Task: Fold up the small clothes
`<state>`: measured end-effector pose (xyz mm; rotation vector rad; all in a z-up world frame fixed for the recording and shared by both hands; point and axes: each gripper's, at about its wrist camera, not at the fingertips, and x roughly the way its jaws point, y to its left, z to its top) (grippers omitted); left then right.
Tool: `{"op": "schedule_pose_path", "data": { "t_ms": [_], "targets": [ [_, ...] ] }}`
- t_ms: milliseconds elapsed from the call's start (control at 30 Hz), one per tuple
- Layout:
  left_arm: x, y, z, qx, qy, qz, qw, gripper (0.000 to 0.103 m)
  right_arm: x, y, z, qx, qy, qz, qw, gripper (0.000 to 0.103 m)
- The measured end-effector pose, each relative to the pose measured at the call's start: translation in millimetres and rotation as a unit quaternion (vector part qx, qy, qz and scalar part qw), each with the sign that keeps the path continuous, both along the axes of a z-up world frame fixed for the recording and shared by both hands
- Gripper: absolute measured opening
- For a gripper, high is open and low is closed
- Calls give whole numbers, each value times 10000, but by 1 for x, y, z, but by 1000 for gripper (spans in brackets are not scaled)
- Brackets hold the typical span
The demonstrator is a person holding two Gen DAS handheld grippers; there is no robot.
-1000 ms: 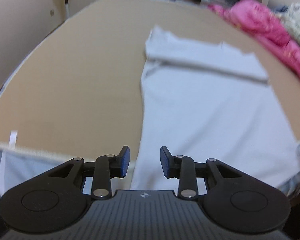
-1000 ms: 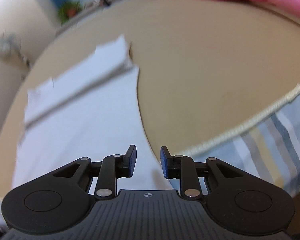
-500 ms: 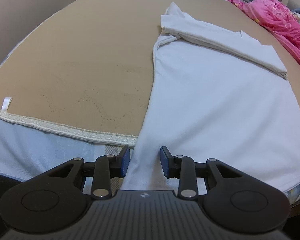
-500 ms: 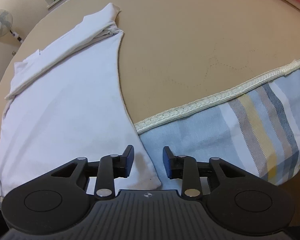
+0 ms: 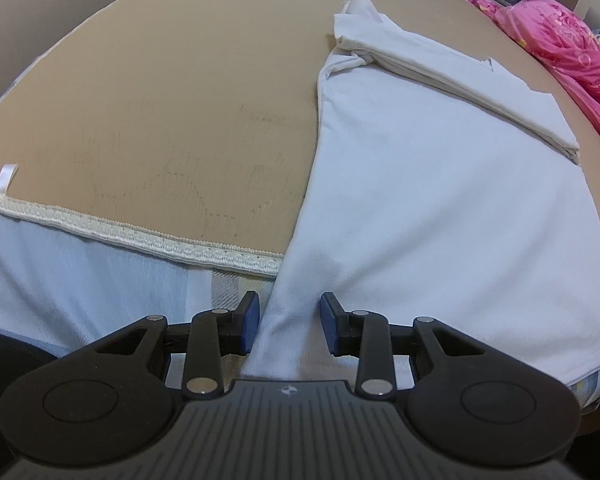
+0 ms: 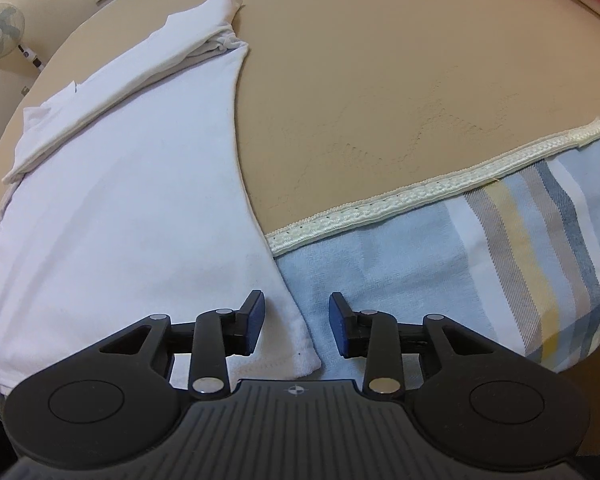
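1. A tan bed cover [image 5: 172, 92] with cream braided trim [image 6: 420, 196] lies over a striped blue sheet [image 6: 500, 248].
2. The white shirt [image 5: 440, 208] lies flat on it, top part folded over, bottom hem toward me.
3. My left gripper [image 5: 288, 328] stands spread astride the hem's left corner, pads not pressing.
4. My right gripper [image 6: 296, 328] is opening, the hem's right corner between its jaws.

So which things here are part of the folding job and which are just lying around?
Part of the job:
white T-shirt
left hand-held gripper
right hand-held gripper, jaws opening

Lying about:
pink quilt
striped sheet
tan mat
standing fan
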<state>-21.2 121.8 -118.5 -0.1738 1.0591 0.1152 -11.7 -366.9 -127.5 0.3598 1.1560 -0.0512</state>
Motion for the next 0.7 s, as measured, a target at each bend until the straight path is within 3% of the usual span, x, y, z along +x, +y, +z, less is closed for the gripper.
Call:
{"op": "schedule_pose_path", "data": {
  "t_ms": [433,600,700],
  "targets": [
    [-1,1,-1,-68,105,79,9999,37,-1,20,-1,32,27,638,9980,38],
    [-1,1,-1,-77,108,78,9999,36,-3,18,0,53,-11,655,9978,13],
    [-2,8,-1,-379,114,172,9991,22,-4,14,1,143,-24,593,9981,9]
  ]
}}
